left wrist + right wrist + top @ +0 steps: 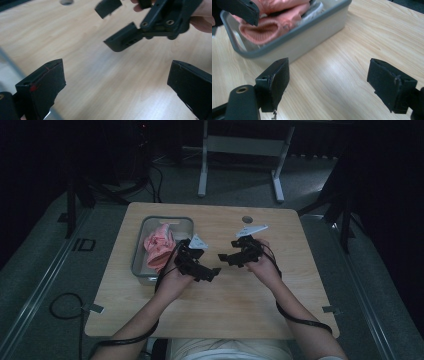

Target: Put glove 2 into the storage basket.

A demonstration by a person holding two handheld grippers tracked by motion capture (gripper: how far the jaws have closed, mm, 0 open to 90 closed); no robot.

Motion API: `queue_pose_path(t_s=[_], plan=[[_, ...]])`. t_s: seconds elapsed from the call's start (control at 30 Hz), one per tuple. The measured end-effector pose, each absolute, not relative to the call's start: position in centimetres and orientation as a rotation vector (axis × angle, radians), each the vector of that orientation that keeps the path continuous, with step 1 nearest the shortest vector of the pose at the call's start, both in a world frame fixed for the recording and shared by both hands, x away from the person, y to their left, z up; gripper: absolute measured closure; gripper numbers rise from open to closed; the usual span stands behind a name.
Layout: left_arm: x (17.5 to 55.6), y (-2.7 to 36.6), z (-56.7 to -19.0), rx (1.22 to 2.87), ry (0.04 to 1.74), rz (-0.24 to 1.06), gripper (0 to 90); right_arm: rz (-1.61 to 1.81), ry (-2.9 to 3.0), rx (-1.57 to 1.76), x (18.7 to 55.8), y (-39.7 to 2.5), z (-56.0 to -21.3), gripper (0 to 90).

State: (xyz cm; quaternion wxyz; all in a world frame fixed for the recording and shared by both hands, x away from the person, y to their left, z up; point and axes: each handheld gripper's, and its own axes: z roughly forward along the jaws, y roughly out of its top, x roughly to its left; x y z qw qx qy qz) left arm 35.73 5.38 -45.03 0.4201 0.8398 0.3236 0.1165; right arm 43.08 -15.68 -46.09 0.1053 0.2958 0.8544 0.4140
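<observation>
Wooden tabletop, light grain, rounded corners, with a small round grey grommet hole near its far edge.

Grey tray sits on the left part of the tabletop. It holds a pink knitted garment, bunched up, with some white fabric beside it in the right gripper view. The garment lies wholly inside the tray walls.

Left gripper: held in the person's left hand just right of the tray, jaws pointing toward the table's centre. In the left gripper view its two black jaws stand wide apart with bare wood between them; nothing is held. One jaw pad shows a small red mark on its edge.

Right gripper: held in the right hand, jaws pointing left toward the other gripper. Jaws are spread wide, empty, bare tabletop between them. The two gripper tips are near each other but apart.

A grey three-cornered plate tops each gripper. Black cables trail from both along the forearms to the near table edge.

Writing: the letters "ID" are readable on the floor left of the table. No brand or label is legible on the tray, garment or grippers.
</observation>
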Motion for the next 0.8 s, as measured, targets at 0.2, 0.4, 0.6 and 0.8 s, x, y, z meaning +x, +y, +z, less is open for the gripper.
queue_pose_path(t_s=[0.2,0.4,0.6,0.8], plan=[[35.0,3.7,-46.7,2.145,0.760,0.290,1.1,1.206,2.529,0.870,42.1,-16.8,-48.4,17.2],[34.7,3.1,-48.2,2.190,0.707,0.252,1.0,1.208,2.527,0.844,41.4,-17.6,-49.7,17.2],[34.1,2.4,-49.8,2.226,0.649,0.228,1.1,1.194,2.536,0.861,40.7,-18.6,-51.3,17.2],[33.5,1.9,-50.8,2.218,0.633,0.224,1.1,1.192,2.537,0.854,40.1,-19.4,-52.6,17.3]])
